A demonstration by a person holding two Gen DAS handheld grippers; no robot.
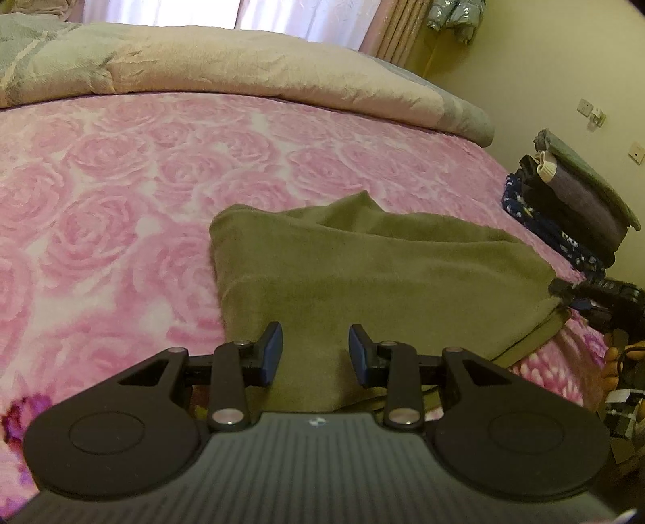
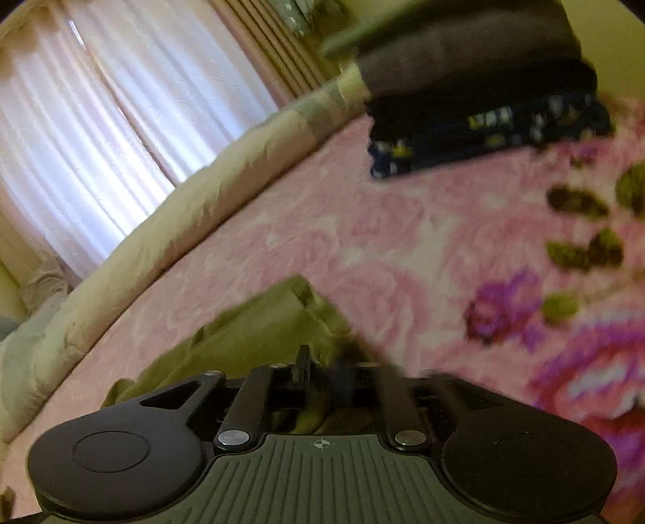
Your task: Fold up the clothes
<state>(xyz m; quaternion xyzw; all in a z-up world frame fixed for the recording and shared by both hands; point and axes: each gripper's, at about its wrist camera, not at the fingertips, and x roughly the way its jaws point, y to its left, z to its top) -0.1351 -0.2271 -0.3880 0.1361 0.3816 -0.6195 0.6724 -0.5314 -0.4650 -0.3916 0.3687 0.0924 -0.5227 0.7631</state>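
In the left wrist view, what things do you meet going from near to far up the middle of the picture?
left gripper → olive green garment → pink rose-patterned bedspread → beige quilt → white curtains

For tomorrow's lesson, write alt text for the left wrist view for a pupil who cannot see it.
An olive-green garment lies partly folded on a bed with a pink rose-patterned blanket, the left gripper open just above its near edge. A stack of folded clothes sits at the right.

An olive-green garment [image 1: 363, 262] lies folded and slightly rumpled on the near right of the pink bed; a stack of folded clothes [image 1: 572, 201] sits far right.
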